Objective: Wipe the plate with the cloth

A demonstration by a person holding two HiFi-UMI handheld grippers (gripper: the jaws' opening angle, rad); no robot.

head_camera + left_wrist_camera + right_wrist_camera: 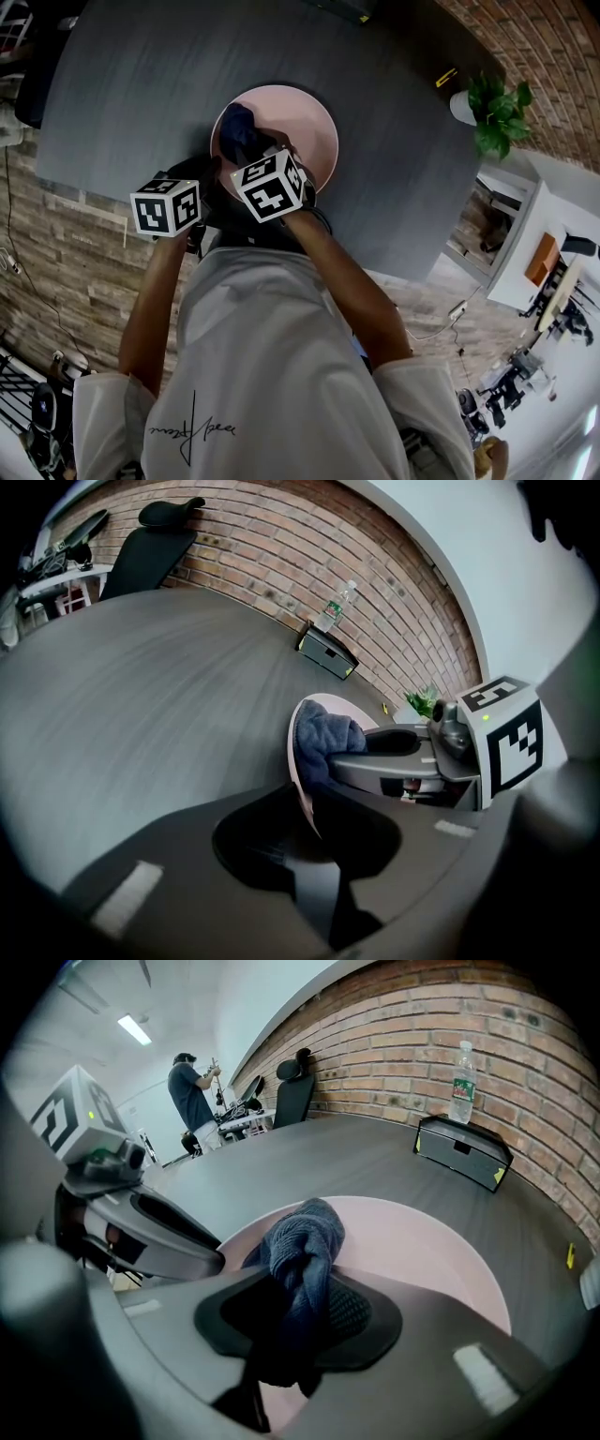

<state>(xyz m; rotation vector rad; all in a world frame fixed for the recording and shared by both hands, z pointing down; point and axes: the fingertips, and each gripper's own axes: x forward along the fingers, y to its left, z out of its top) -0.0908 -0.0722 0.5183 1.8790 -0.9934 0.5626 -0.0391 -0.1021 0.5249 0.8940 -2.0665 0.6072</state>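
- Head view: a person leans over a dark grey table [141,94], with a pink plate [314,122] in the upper centre of the frame. The right gripper [251,150] sets a dark blue cloth [236,127] on the plate's left half. The left gripper [208,176] sits at the plate's lower-left rim.
- Left gripper view: the plate's rim runs edge-on between the jaws at lower centre, and they are closed on it, held apart only by the rim. The bunched cloth lies just beyond, and the right gripper reaches in from the right of the frame. A water bottle [339,602] and a black box [326,654] stand at upper centre, by the brick wall.
- Right gripper view: the jaws are clamped on a wad of cloth at lower centre, and its knot pokes up past the tips over the plate's near-left part. Most of the pink surface lies bare to the right.
- The step in hand looks like the wipe itself, with one claw steadying the plate and the other working the cloth. The next move likely calls for dragging the cloth rightward across the bare face, pressed flat, while the rim grip stays firm so the plate cannot slide.
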